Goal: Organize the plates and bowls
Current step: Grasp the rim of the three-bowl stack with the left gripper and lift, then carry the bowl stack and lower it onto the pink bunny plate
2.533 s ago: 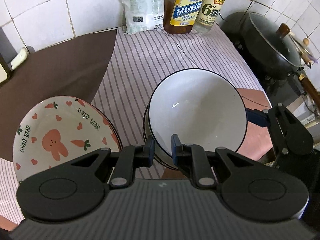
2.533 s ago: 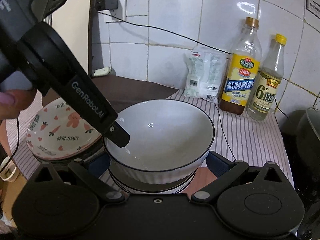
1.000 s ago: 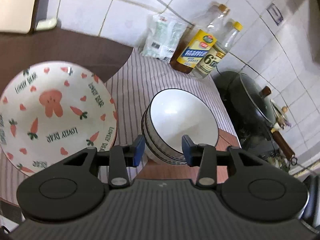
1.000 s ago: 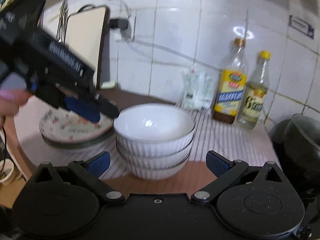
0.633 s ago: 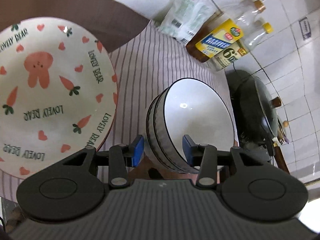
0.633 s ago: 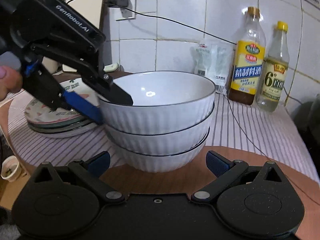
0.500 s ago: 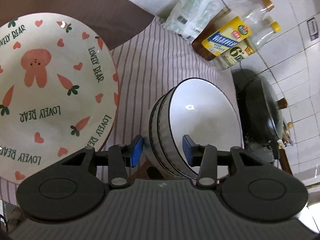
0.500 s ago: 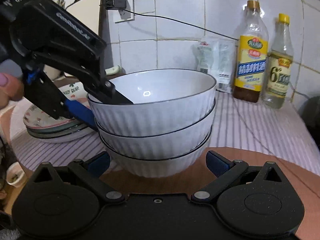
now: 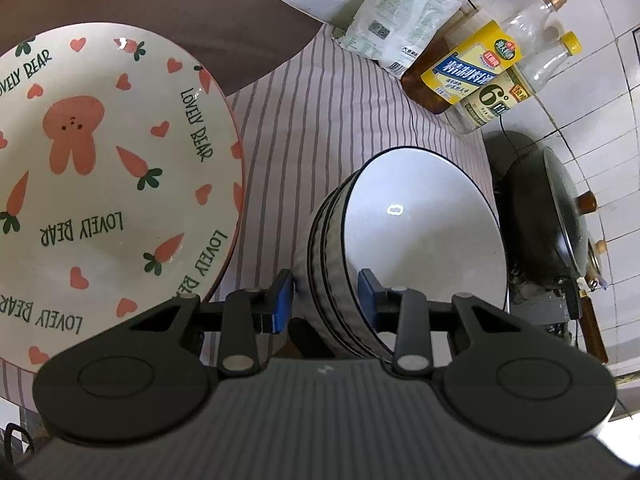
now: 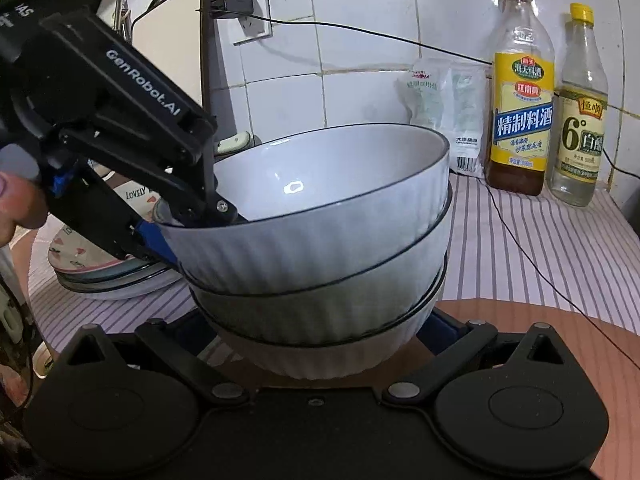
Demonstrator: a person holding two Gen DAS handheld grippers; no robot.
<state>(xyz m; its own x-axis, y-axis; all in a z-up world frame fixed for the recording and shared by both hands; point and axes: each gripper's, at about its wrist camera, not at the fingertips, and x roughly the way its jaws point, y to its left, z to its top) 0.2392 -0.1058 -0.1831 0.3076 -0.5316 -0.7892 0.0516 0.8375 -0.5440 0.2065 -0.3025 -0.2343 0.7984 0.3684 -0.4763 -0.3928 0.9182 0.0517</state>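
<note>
A stack of three white ribbed bowls with dark rims stands on the striped cloth; it also shows in the left wrist view. My left gripper is open, its jaws straddling the near rim of the stack, one finger inside the top bowl and one outside; it also shows in the right wrist view. My right gripper is open wide, its fingers on either side of the bottom bowl. A stack of plates topped by a rabbit-and-carrot plate sits to the left.
Two bottles and a white packet stand at the tiled wall behind. A dark lidded wok sits to the right of the bowls. A brown mat lies at the back left. A cable runs across the cloth.
My right gripper has moved in close and low around the base of the bowl stack. My left gripper has stayed open over the stack's rim, shifting slightly.
</note>
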